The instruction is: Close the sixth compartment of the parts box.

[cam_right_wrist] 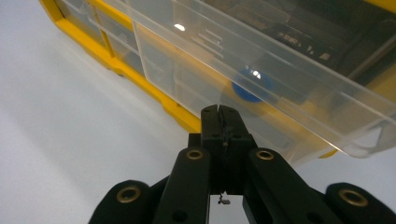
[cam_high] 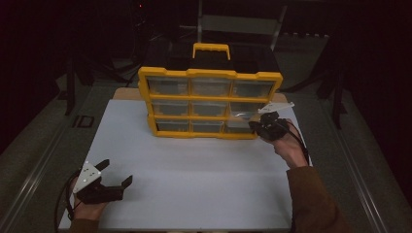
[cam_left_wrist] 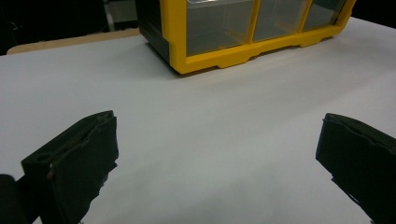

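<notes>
A yellow organiser (cam_high: 211,74) with clear drawers stands upright at the back of the white table (cam_high: 194,165). At its right side one clear drawer (cam_high: 241,118) is pulled part way out. My right gripper (cam_high: 253,125) is at that drawer's front. In the right gripper view its jaws (cam_right_wrist: 219,109) are pressed together at the lower edge of the clear drawer (cam_right_wrist: 280,70), which has a blue thing (cam_right_wrist: 250,88) inside. My left gripper (cam_high: 116,171) rests near the table's front left corner. It stands open (cam_left_wrist: 219,154) with nothing between its fingers and faces the organiser (cam_left_wrist: 210,58).
The organiser has a yellow carry handle (cam_high: 211,48) on top. Dark floor and a metal frame (cam_high: 238,22) lie behind the table. Bare white tabletop stretches between the two grippers.
</notes>
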Tool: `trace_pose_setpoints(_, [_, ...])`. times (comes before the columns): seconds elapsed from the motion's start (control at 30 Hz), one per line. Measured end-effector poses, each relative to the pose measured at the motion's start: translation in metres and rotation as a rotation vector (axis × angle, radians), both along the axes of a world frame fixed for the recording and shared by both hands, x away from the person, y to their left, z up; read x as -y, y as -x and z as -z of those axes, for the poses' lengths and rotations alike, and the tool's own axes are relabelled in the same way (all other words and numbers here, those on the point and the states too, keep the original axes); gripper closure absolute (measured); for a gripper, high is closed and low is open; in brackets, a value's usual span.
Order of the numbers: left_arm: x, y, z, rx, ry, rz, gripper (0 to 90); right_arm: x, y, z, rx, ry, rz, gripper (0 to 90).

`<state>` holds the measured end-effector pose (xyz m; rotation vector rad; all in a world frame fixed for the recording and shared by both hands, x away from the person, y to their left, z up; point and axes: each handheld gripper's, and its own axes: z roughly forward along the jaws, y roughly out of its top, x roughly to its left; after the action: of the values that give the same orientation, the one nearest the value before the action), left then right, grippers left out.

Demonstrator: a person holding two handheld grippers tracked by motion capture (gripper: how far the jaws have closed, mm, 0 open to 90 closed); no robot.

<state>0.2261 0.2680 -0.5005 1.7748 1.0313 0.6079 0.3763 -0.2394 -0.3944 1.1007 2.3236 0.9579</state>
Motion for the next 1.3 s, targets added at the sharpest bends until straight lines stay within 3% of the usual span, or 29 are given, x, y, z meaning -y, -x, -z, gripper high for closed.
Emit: trace_pose_setpoints(1.3, [-0.001,0.000,-0.001,0.004,0.003,-0.002,0.0,-0.003,-0.017,0.001,0.016,-0.039,0.057,89.9])
